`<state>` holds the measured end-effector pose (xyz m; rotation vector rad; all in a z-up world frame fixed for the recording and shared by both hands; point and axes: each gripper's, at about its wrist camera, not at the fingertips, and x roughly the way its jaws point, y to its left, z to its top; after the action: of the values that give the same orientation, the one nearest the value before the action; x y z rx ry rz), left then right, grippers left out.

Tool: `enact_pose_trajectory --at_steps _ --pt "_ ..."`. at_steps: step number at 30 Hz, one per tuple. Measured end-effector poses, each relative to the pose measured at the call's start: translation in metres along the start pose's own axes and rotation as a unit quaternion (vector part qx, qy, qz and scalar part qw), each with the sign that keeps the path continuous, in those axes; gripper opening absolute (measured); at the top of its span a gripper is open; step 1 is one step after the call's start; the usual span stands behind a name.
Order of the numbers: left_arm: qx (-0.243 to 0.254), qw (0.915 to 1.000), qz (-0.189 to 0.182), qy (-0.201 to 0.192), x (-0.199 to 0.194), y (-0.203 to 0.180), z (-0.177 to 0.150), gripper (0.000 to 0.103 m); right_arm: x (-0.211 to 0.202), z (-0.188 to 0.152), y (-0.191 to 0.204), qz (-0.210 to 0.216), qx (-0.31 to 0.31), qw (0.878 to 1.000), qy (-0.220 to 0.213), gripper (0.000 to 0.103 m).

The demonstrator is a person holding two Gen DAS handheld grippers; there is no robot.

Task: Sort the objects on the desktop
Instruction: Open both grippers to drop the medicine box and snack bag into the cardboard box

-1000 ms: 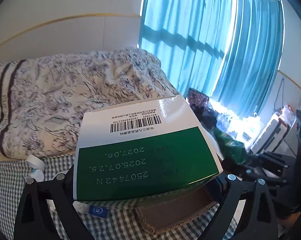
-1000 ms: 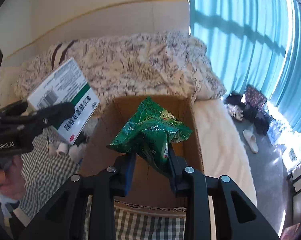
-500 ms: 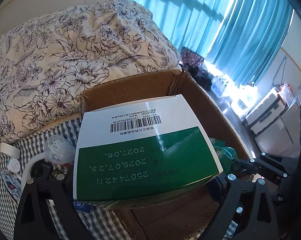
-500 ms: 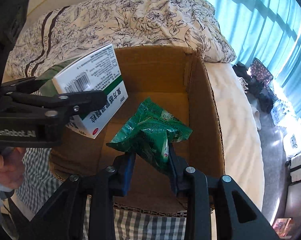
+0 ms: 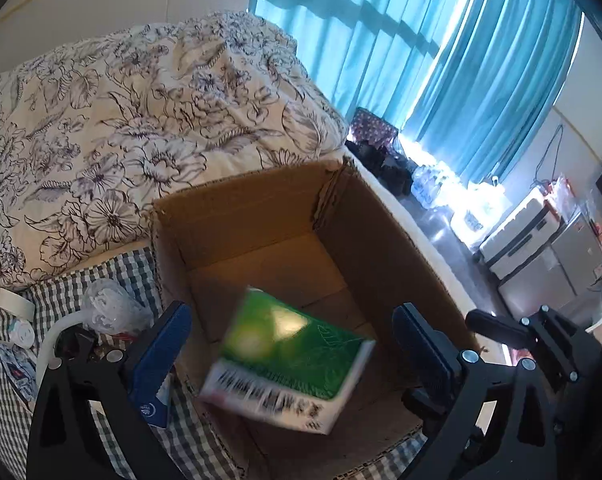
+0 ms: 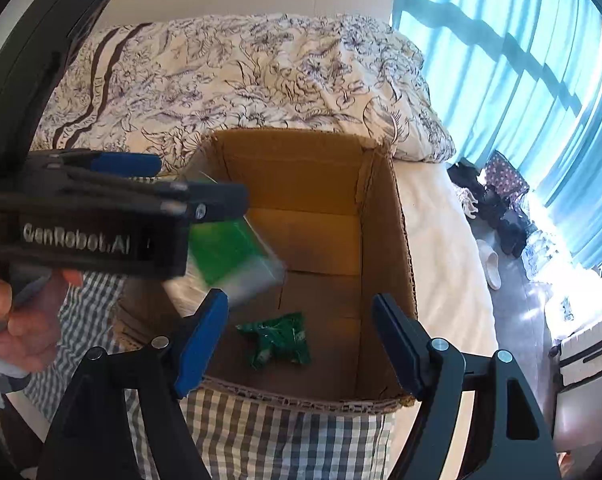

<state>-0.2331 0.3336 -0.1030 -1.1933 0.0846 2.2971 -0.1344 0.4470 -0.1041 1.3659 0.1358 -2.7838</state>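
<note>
Checked cloth lay under the cardboard box (image 6: 385, 240) beside the bed. You released above its middle, clear of the walls. Your left gripper (image 5: 293, 344) and right gripper (image 6: 301, 340) both stood wide, holding nothing: the green carton (image 5: 289, 364) blurred mid-drop, the green packet (image 6: 277, 338) on the floor.

The one clear text is "GenRobot.AI", in pale letters along the side of the black body of the left gripper (image 6: 199, 186), seen from the right wrist view. The falling green-and-white cardboard medicine box (image 5: 287, 360) bears a barcode and dark print on its white face, but motion blur leaves them unreadable. A small round white logo sits on the blue pad of the left gripper's finger (image 5: 155, 364); its letters are too small to make out.
</note>
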Motion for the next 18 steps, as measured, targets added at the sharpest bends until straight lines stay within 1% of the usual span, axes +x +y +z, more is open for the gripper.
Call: enact_pose_trajectory --at_steps 6,10,13,14,18 --pt "-0.011 0.9994 0.007 -0.031 -0.027 0.002 0.002 0.103 -0.021 0.001 0.001 -0.002 0.003 1.000 -0.020 0.074" --pt "-0.016 0.9977 0.021 -0.063 -0.053 0.007 -0.002 0.103 -0.044 0.001 0.003 0.003 0.015 0.998 -0.055 0.074" --pt "-0.016 0.9947 0.038 -0.094 -0.082 0.013 -0.006 0.103 -0.063 0.002 0.008 0.009 0.026 0.996 -0.084 0.076" --pt "-0.016 0.9935 0.042 -0.104 -0.092 0.015 -0.007 0.103 -0.071 0.003 0.011 0.010 0.029 0.995 -0.095 0.078" --pt "-0.013 0.9876 0.060 -0.145 -0.133 0.024 -0.017 0.103 -0.100 0.007 0.026 0.019 0.037 0.991 -0.131 0.082"
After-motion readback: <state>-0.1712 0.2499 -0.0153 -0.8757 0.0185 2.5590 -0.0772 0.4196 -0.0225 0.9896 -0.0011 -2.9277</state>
